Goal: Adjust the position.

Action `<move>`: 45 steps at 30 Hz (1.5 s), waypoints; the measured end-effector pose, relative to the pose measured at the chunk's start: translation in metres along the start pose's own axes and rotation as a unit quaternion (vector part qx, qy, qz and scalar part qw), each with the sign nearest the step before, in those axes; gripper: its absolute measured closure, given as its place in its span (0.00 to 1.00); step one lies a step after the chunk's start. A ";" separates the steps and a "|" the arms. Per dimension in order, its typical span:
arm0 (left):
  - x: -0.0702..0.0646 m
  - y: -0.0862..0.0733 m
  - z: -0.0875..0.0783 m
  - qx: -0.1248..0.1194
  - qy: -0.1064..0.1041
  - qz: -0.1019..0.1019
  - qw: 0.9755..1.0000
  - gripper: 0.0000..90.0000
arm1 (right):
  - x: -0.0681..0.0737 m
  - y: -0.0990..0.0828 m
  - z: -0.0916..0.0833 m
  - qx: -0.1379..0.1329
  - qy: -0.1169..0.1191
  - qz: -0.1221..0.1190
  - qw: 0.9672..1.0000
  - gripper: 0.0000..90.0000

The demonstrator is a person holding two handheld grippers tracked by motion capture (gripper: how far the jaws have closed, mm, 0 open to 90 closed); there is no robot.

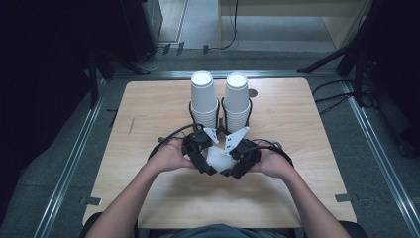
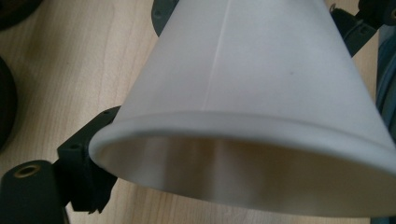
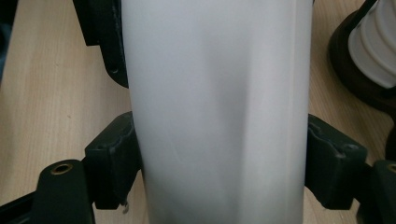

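Cup (image 1: 218, 159) was held between both grippers at worktop (image 1: 148, 114) centre; right fingers (image 3: 114, 163) clamped its wall, left fingers' state unclear. Next: transfer cleanly.

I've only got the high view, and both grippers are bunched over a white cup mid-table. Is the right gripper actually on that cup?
Observer: Yes. In the right gripper view, the right gripper has a pad against each side of the cup, and the cup's wall shows a shallow dent.
Operator: Which way does the cup's mouth point?
Observer: Its open rim faces the camera on the left gripper.
Operator: And is the left gripper holding it?
Observer: One of its jaws sits at the rim's lower left edge. The cup hides the other, so I cannot tell whether it grips.
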State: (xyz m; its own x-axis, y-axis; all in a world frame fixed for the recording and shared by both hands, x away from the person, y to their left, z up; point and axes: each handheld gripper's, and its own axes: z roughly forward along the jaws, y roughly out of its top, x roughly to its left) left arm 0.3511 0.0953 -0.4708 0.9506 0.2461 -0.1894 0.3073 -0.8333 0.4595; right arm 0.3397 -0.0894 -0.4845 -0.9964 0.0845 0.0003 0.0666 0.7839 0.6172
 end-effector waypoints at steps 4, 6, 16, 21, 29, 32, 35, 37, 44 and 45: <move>0.000 -0.001 -0.004 -0.024 0.009 -0.011 1.000 0.00 | -0.002 0.000 -0.006 -0.018 -0.001 0.011 1.000 0.25; 0.000 -0.001 -0.007 -0.040 0.012 -0.014 0.999 0.00 | -0.003 0.000 -0.007 -0.021 0.002 0.015 1.000 0.25; 0.003 -0.010 -0.024 -0.105 0.010 -0.018 0.994 0.00 | -0.009 -0.004 -0.018 -0.048 0.007 0.043 0.998 0.24; 0.004 -0.015 -0.029 -0.130 0.006 -0.025 0.991 0.00 | -0.011 -0.008 -0.026 -0.065 0.007 0.053 0.996 0.24; 0.002 -0.019 -0.031 -0.148 0.008 -0.026 0.989 0.00 | -0.013 -0.009 -0.034 -0.087 0.013 0.063 0.994 0.24; 0.002 -0.020 -0.032 -0.161 0.002 -0.033 0.986 0.00 | -0.012 -0.009 -0.036 -0.095 0.016 0.068 0.993 0.24; 0.000 -0.022 -0.033 -0.182 0.003 -0.041 0.982 0.00 | -0.012 -0.008 -0.038 -0.111 0.024 0.072 0.991 0.24; -0.001 -0.022 -0.032 -0.195 -0.014 -0.046 0.980 0.00 | -0.011 -0.007 -0.039 -0.115 0.026 0.072 0.990 0.24; -0.003 -0.018 -0.031 -0.220 -0.021 -0.055 0.974 0.00 | -0.011 -0.004 -0.037 -0.129 0.038 0.075 0.988 0.24; -0.002 -0.018 -0.031 -0.227 -0.025 -0.058 0.972 0.00 | -0.011 -0.004 -0.037 -0.129 0.038 0.075 0.988 0.24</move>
State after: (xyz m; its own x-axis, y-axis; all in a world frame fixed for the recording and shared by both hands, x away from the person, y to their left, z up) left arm 0.3449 0.1252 -0.4517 0.9083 0.2916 -0.2999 0.4115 -0.4944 0.7656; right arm 0.3481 -0.1159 -0.4582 -0.9778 0.1343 0.1608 0.2092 0.5827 0.7853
